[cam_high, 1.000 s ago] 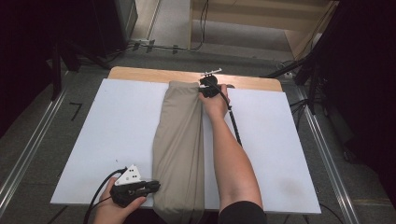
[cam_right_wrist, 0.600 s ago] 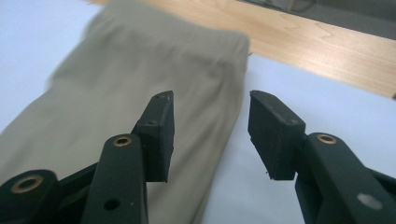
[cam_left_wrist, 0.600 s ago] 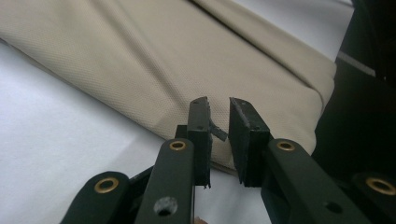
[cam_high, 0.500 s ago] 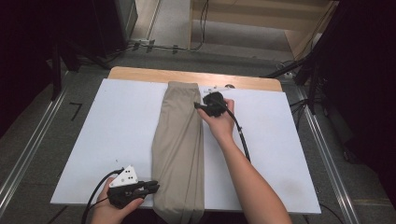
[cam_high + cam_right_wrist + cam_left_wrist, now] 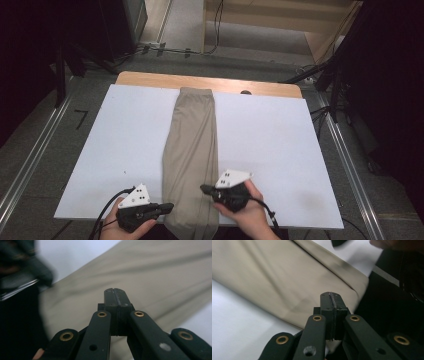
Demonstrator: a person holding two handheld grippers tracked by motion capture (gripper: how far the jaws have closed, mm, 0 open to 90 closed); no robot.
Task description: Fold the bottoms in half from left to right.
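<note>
A long beige folded cloth (image 5: 192, 150) lies lengthwise down the middle of the white tabletop (image 5: 120, 130), from its far edge to its near edge. My left gripper (image 5: 169, 205) sits at the cloth's near left edge, held in a hand. My right gripper (image 5: 204, 189) rests over the cloth's near right side, pointing left. In the left gripper view the jaws of the left gripper (image 5: 332, 295) are pressed together just above the cloth (image 5: 274, 277). In the right gripper view the right gripper (image 5: 115, 293) is likewise shut with nothing between its jaws, over the cloth (image 5: 155, 275).
A wooden strip (image 5: 150, 80) runs along the table's far edge, with a small dark knob (image 5: 245, 92) on it. Metal rails (image 5: 30, 160) flank the table on the floor. Cables (image 5: 165, 49) lie beyond the far end.
My right gripper has come back from the cloth's far end to its near end, beside the left gripper. The left gripper has barely shifted.
</note>
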